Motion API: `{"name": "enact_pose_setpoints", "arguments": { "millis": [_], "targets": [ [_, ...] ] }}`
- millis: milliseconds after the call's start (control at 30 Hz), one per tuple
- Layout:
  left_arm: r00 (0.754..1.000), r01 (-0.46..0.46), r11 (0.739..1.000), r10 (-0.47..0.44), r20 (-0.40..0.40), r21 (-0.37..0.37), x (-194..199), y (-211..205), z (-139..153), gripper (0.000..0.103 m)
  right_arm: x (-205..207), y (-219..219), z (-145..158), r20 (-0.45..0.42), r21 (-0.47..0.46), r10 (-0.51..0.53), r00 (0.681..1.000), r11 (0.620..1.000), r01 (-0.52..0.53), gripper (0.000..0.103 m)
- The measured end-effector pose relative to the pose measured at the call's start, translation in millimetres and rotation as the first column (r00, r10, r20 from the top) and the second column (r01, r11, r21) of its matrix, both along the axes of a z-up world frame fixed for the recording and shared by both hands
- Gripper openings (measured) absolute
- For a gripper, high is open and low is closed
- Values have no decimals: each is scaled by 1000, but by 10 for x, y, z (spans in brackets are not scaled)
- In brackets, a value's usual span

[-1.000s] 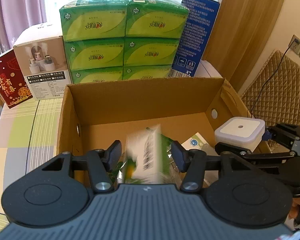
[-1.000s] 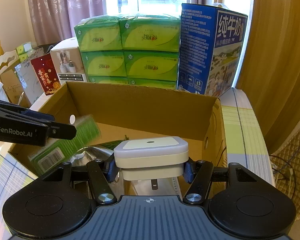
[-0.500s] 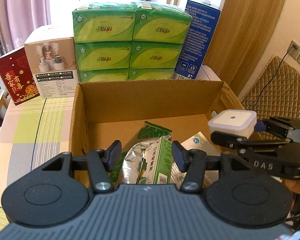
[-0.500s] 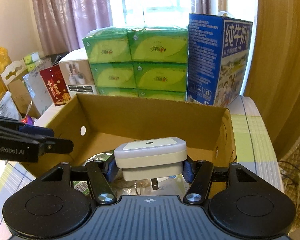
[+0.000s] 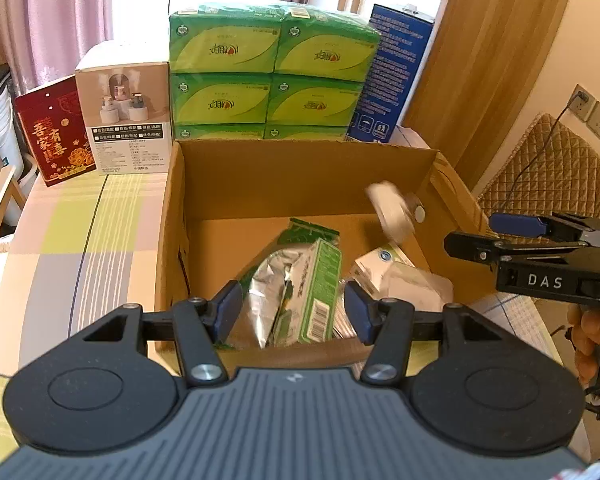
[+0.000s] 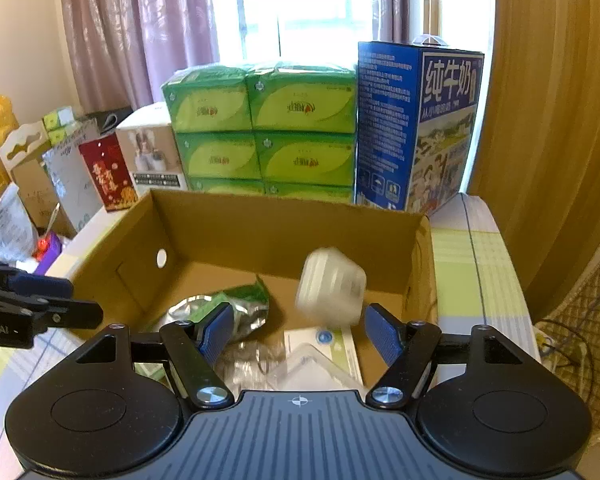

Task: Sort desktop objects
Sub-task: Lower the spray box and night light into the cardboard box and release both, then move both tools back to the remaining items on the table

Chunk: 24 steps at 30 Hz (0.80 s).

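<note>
Two grippers, left (image 5: 292, 312) and right (image 6: 302, 334), both jaws apart, empty, at cardboard box's (image 6: 284, 226) near edge. White plug-in light (image 6: 330, 290), blurred, in mid-air inside box by right wall. Green carton (image 5: 314, 290) leans on foil pouch (image 5: 270, 276) on box floor.

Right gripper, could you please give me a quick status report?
Right gripper open, empty. Left gripper open too. White plug blurred, mid-air over box. Nothing in the way.

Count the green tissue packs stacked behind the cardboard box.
6 green tissue packs: two columns, three rows, behind the cardboard box. The bottom row is partly hidden; more may sit behind.
</note>
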<state>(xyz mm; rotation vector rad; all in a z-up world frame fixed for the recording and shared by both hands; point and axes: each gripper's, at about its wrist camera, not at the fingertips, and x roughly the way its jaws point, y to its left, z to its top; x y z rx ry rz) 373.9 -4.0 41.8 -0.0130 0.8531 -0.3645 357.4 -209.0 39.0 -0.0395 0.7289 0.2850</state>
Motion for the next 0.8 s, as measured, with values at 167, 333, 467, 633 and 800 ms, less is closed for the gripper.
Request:
{"name": "enact_pose_setpoints", "arguments": {
  "millis": [167,333,467,633,800],
  "targets": [
    [1000,-9,1000,9,3,-17,-242,45,72,55,-263,16,72,-4,-12,13,1000,1000,-13,71],
    [1000,-10,1000,10,10,-14,-515,88,148,57,-535,51,167,4,-12,30,1000,999,-30,73],
    [1000,-12,1000,12,20,-14,-762,129,217,61,-753,63,270,18,-9,35,999,999,-35,76],
    [1000,-12,1000,12,28,-19,-1039,168,307,68,-1039,106,375,42,-36,56,998,998,-55,82],
    [999,-16,1000,17,36,-24,-1313,185,384,77,-1321,125,441,54,-53,77,996,996,-74,89]
  ]
}}
